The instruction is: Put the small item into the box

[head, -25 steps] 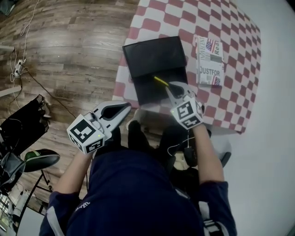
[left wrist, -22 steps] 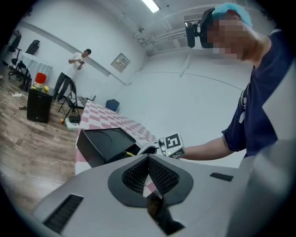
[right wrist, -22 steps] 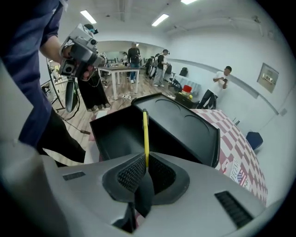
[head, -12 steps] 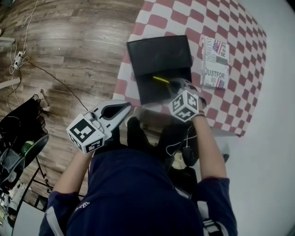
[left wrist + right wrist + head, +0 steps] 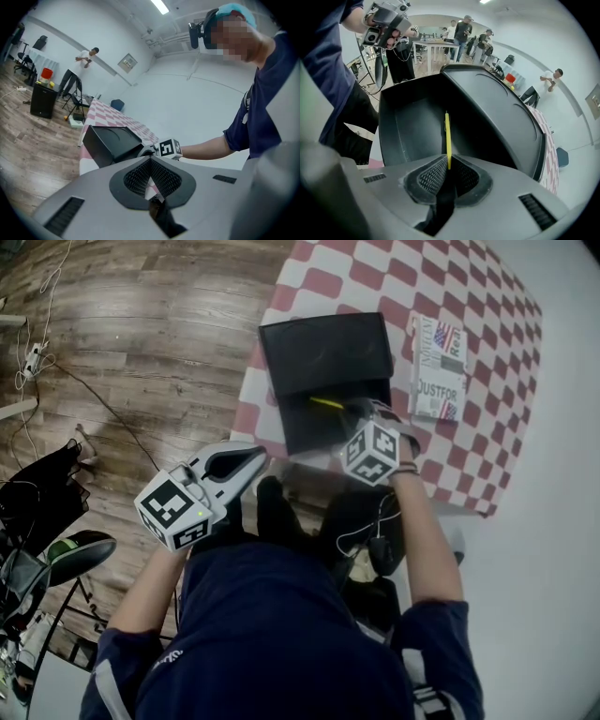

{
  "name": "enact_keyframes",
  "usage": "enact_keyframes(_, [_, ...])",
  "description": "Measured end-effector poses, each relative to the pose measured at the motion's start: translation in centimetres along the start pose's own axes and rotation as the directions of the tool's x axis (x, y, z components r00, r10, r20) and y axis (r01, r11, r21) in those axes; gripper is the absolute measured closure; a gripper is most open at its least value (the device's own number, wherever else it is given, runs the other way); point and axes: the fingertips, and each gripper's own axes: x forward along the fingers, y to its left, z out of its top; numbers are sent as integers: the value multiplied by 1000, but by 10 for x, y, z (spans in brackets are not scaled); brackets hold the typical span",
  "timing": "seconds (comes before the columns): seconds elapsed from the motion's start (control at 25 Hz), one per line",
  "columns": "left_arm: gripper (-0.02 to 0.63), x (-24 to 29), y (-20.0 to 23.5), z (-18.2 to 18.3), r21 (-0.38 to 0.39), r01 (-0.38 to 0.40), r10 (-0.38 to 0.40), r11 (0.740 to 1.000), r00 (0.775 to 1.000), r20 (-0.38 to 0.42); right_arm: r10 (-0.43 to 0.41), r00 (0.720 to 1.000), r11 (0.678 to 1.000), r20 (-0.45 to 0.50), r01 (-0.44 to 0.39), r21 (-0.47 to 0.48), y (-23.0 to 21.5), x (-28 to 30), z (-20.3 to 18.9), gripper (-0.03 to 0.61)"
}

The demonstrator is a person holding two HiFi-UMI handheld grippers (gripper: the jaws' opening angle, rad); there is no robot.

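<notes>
Forward has come the right gripper (image 5: 352, 410) since a second ago, jaws pinching the yellow pen (image 5: 447, 133). Its long axis points straight ahead of the tips, over the open black box (image 5: 405, 124) just below. Farther back, the left gripper (image 5: 251, 458) hangs pressed together, empty.

Magazine (image 5: 438, 367) on red-checked tablecloth (image 5: 375, 277), wooden floor (image 5: 141, 334) beside
</notes>
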Motion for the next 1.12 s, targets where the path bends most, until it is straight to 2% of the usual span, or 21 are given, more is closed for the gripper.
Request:
enact_keyframes(0.2, [581, 4, 0, 3, 6, 16, -16, 1000, 1000, 0, 12, 1000, 1000, 4, -12, 19, 1, -1, 0, 544])
enact_keyframes(0.24, [581, 4, 0, 3, 11, 19, -19, 1000, 1000, 0, 17, 1000, 999, 11, -17, 30, 2, -2, 1, 527])
enact_keyframes(0.28, [581, 4, -1, 3, 15, 21, -21, 1000, 1000, 0, 21, 1000, 999, 20, -22, 43, 2, -4, 3, 483])
enact_keyframes(0.4, [581, 5, -2, 4, 15, 22, -22, 1000, 1000, -3, 19, 998, 995, 63, -25, 98, 0, -15, 8, 469])
enact_keyframes(0.68, [581, 4, -8, 17, 60, 44, -43, 997, 999, -16, -92, 979, 963, 180, 41, 268, -16, -62, 20, 494])
enact_keyframes(0.76, [581, 4, -11, 21, 77, 54, -53, 996, 998, -20, -127, 968, 943, 218, 50, 328, -17, -76, 22, 506])
enact_keyframes(0.88, [581, 5, -19, 26, 95, 67, -64, 993, 998, -28, -174, 941, 896, 292, 28, 443, -18, -101, 28, 522])
enact_keyframes(1.12, [581, 5, -32, 44, 161, 99, -93, 982, 995, -46, -274, 885, 816, 376, 7, 578, -22, -143, 36, 541])
